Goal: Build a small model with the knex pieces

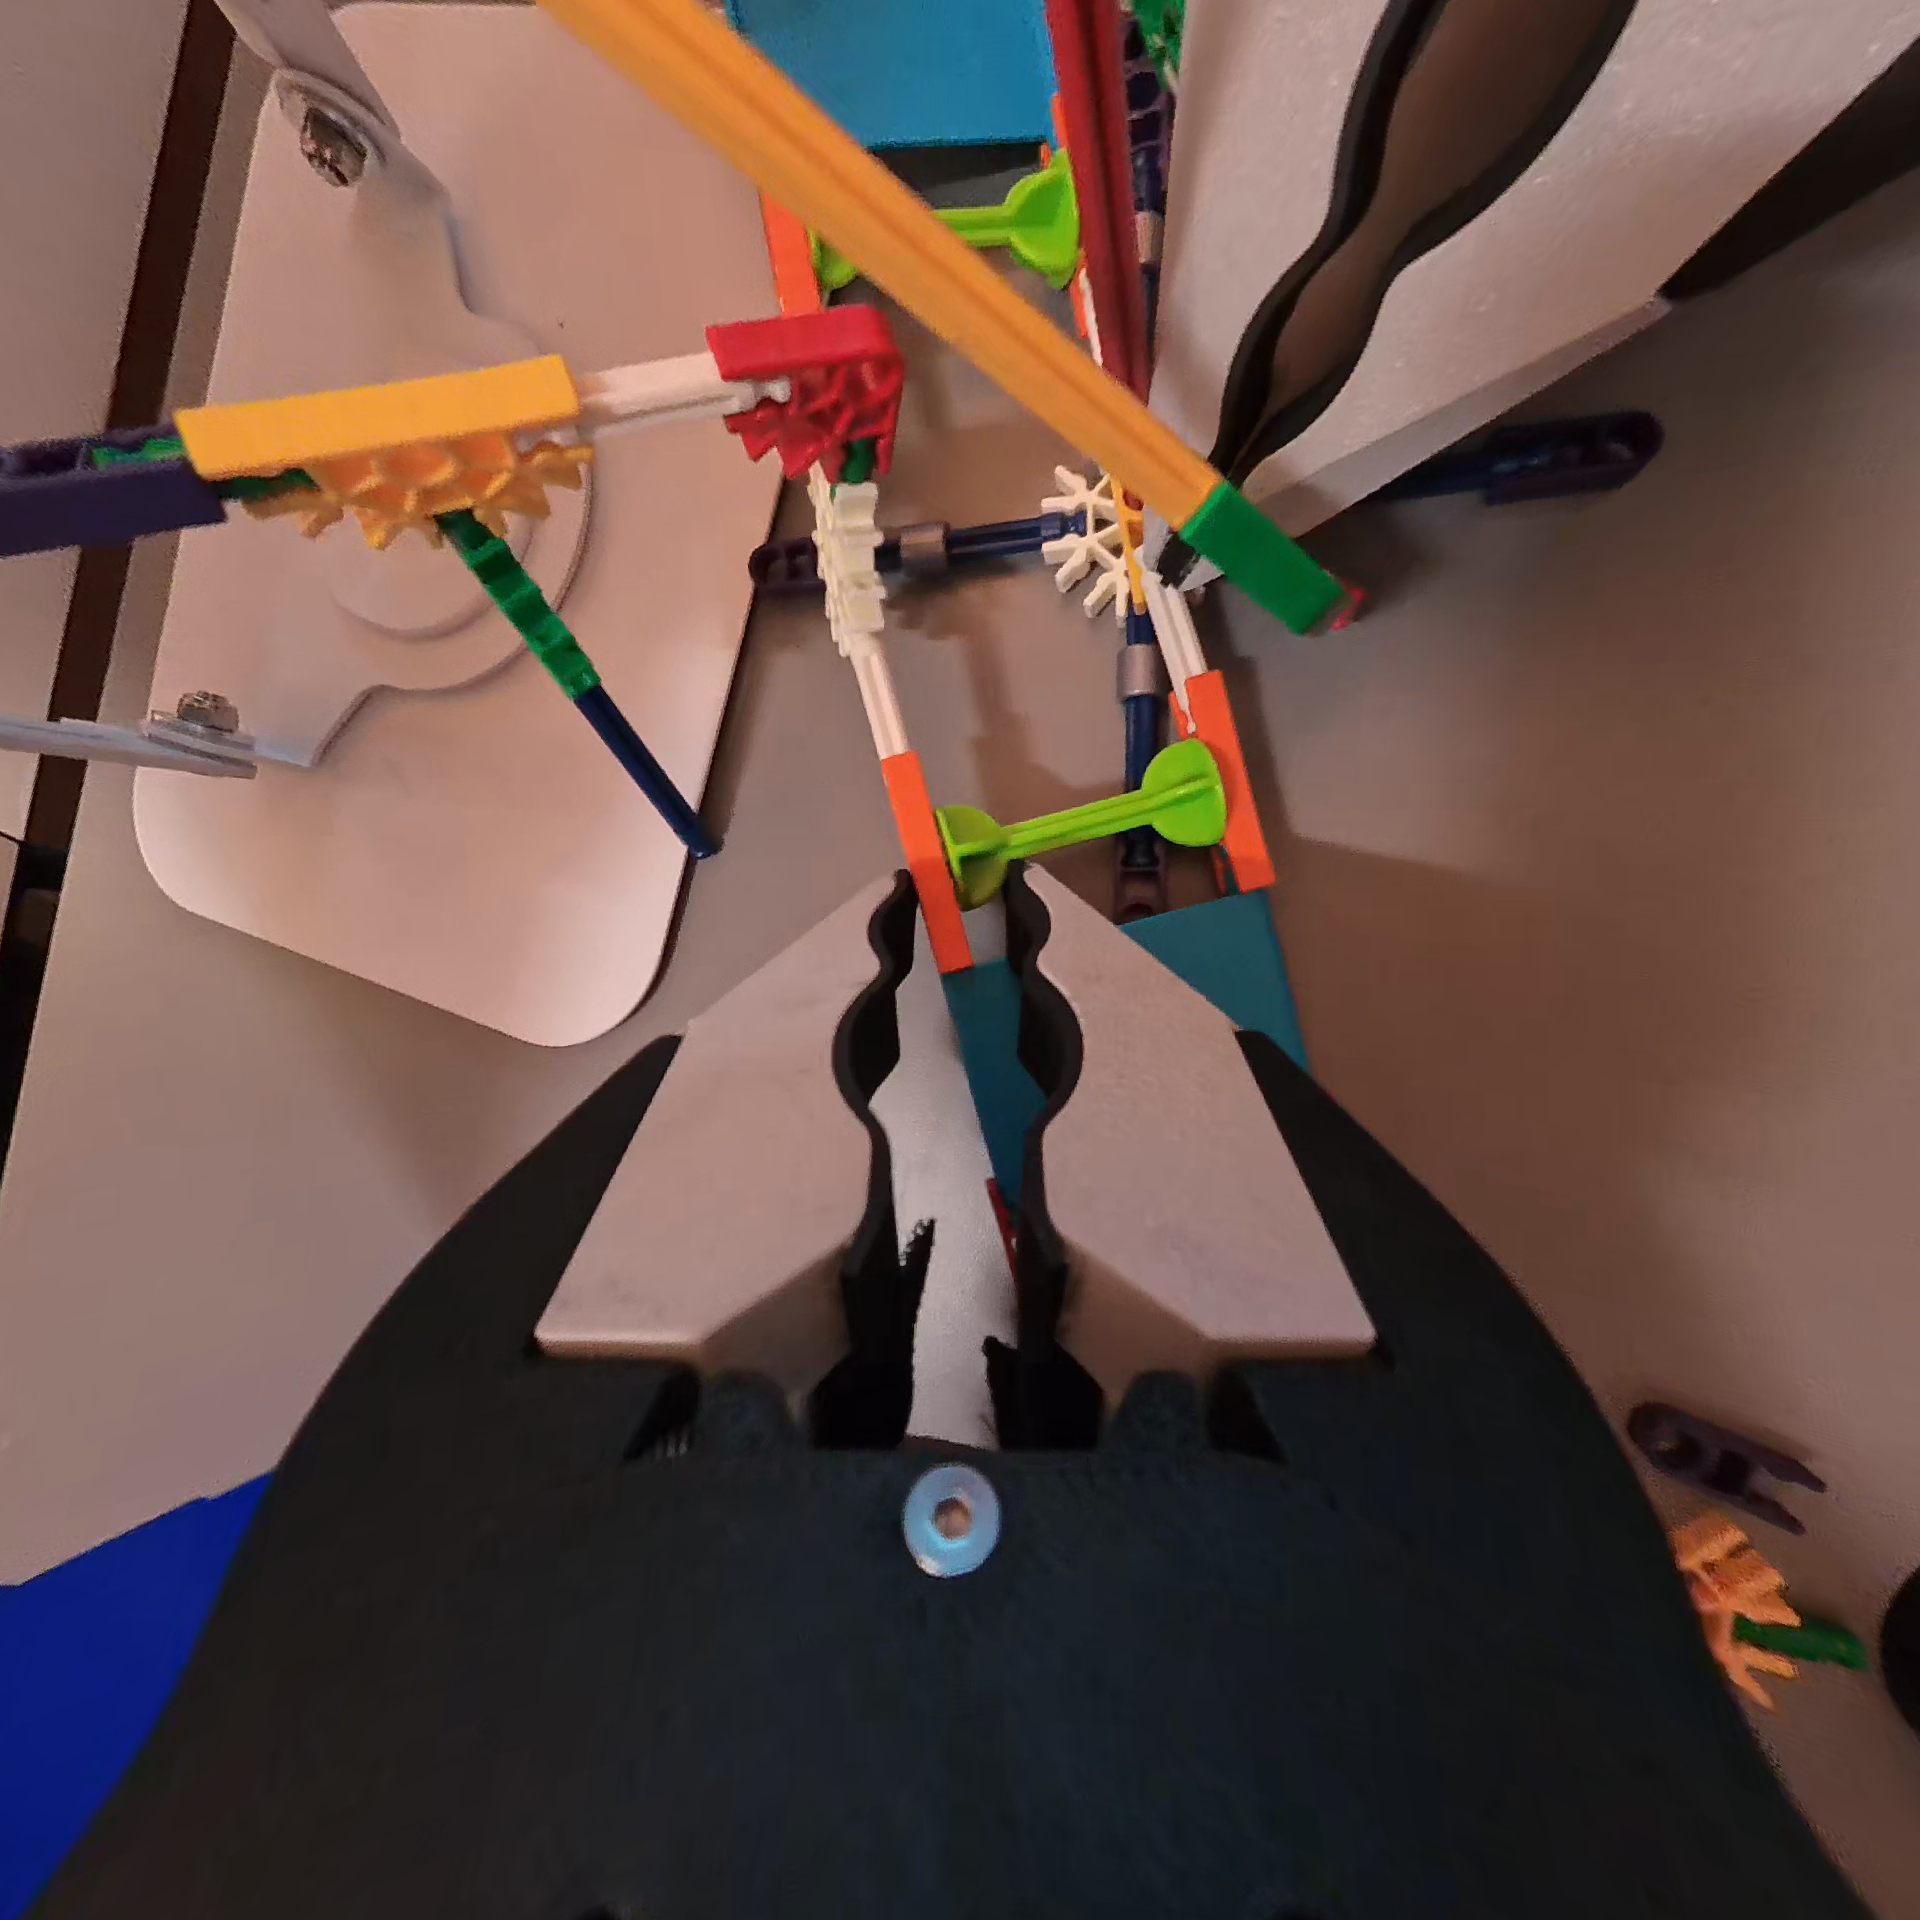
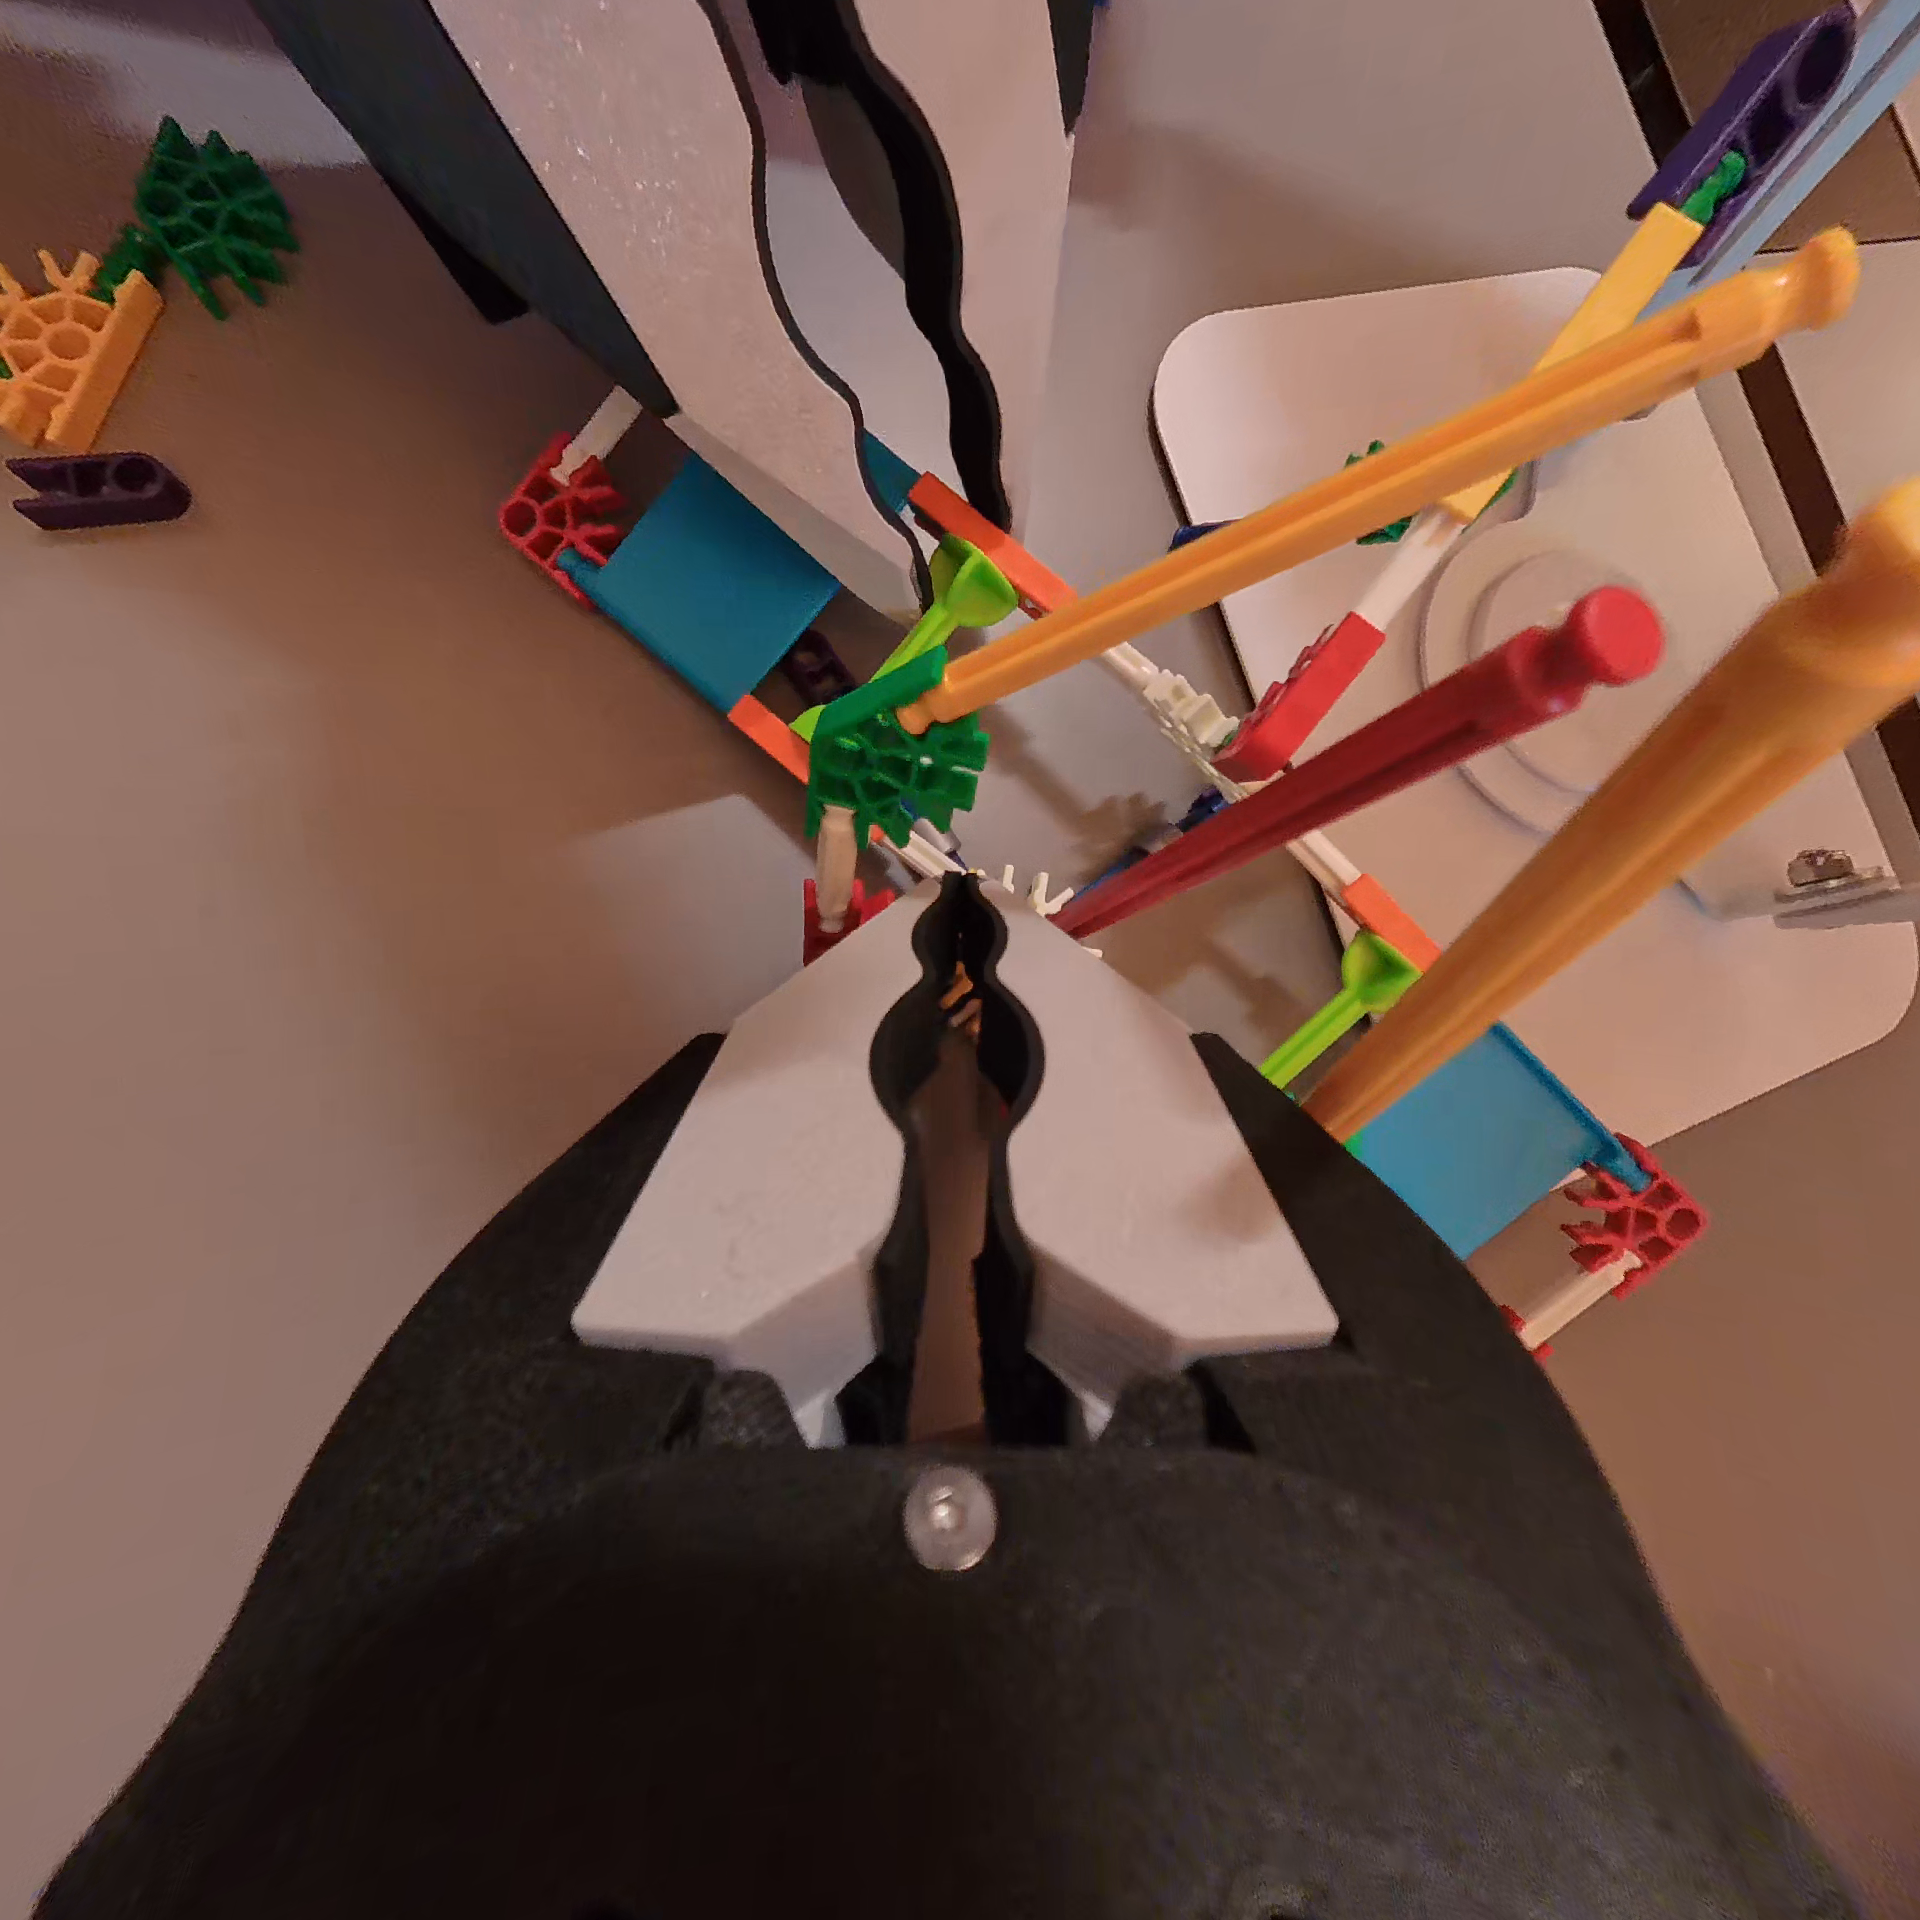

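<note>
A colourful rod-and-connector construction model lies on the tan table. It has teal panels (image 1: 1216, 956) (image 2: 717, 592), orange side rails (image 1: 940, 883) and lime cross rods (image 1: 1081, 821). My left gripper (image 1: 961, 904) is shut on the near orange rail beside the lime rod; it also shows at the top of the right wrist view (image 2: 961, 540). My right gripper (image 2: 961, 883) is pinched shut on a small part of the model next to the white snowflake connector (image 1: 1091, 540). In the left wrist view, the right gripper (image 1: 1221, 478) comes in from the top right. A long yellow rod (image 1: 935, 270) (image 2: 1351, 499) ends in a green connector (image 2: 894, 769).
A white base plate (image 1: 416, 727) (image 2: 1558, 935) with bolts lies under the model's far side. A dark red rod (image 2: 1351, 769) and another yellow rod (image 2: 1662, 831) stick up. Loose pieces lie aside: a purple clip (image 1: 1714, 1465) (image 2: 99, 488), an orange connector (image 2: 62, 353) and a green connector (image 2: 213, 213). My right fingertips sit around 6 centimetres from my left ones.
</note>
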The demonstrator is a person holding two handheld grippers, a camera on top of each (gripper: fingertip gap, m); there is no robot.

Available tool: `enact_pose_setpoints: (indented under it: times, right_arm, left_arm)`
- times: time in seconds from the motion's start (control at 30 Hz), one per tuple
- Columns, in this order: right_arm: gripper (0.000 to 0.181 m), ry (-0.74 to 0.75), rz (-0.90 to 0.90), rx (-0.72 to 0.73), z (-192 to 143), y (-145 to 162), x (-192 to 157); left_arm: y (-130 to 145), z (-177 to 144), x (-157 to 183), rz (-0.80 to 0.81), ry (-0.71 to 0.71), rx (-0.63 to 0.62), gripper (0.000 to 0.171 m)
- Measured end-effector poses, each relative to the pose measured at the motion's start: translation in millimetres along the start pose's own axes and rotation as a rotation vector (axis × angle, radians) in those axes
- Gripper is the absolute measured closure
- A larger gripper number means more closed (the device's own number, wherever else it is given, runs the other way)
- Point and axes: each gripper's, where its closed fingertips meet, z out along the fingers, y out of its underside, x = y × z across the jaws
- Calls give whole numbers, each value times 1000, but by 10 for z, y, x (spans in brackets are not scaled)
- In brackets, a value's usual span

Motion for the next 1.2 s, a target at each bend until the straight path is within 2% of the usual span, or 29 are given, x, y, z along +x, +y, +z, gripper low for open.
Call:
enact_pose_setpoints:
  times: [0.13,0.43,0.63,0.9,1.1,1.2]
  right_arm:
    - [181,-7,18,19,-23,-19,0]
    - [181,3,-35,-20,-51,91,-4]
    - [181,-7,-27,3,-158,86,18]
    - [181,35,-115,-32,-151,144,11]
    - [181,68,-193,25,-146,11,-45]
    - [181,84,-201,-6,-132,67,-26]
  left_arm:
    - [2,-8,-51,42,-47,-10,158]
    - [1,-8,-55,65,-39,-11,158]
    - [1,-17,-84,116,-77,-40,158]
    - [-24,-8,-107,191,-103,-60,158]
    - [-57,8,-146,244,-136,-84,158]
    - [-66,10,-161,258,-147,-75,158]
